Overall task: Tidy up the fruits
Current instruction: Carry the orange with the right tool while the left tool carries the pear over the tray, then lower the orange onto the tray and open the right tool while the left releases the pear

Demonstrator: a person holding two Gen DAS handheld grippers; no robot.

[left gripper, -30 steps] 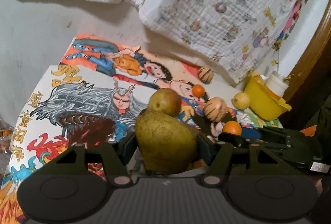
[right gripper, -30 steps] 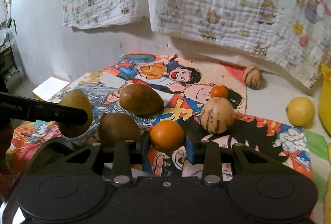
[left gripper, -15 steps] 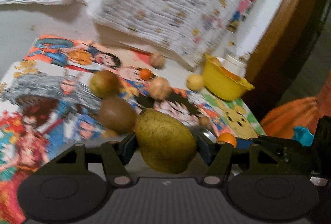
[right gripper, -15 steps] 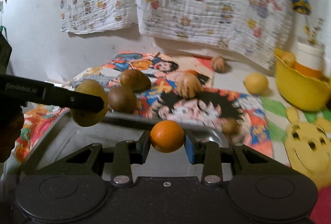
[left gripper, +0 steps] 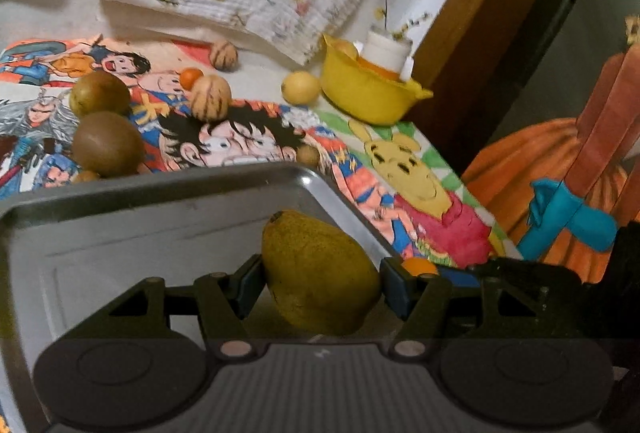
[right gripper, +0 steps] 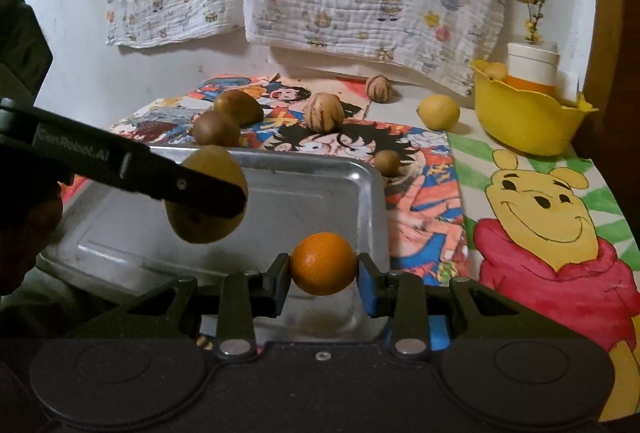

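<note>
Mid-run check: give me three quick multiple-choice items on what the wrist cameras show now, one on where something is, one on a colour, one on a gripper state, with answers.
1. Where is the pear?
A. in the yellow bowl
B. held above the metal tray
C. lying on the cartoon mat

2. What colour is the bowl at the far right of the table?
A. yellow
B. blue
C. white

3. What state is the right gripper in?
A. open and empty
B. shut on an orange
C. shut on a lemon

Answers:
1 B: the left gripper holds the pear over the metal tray.
2 A: its wall is plain yellow.
3 B: both pads press the orange; the lemon lies far off on the table.
</note>
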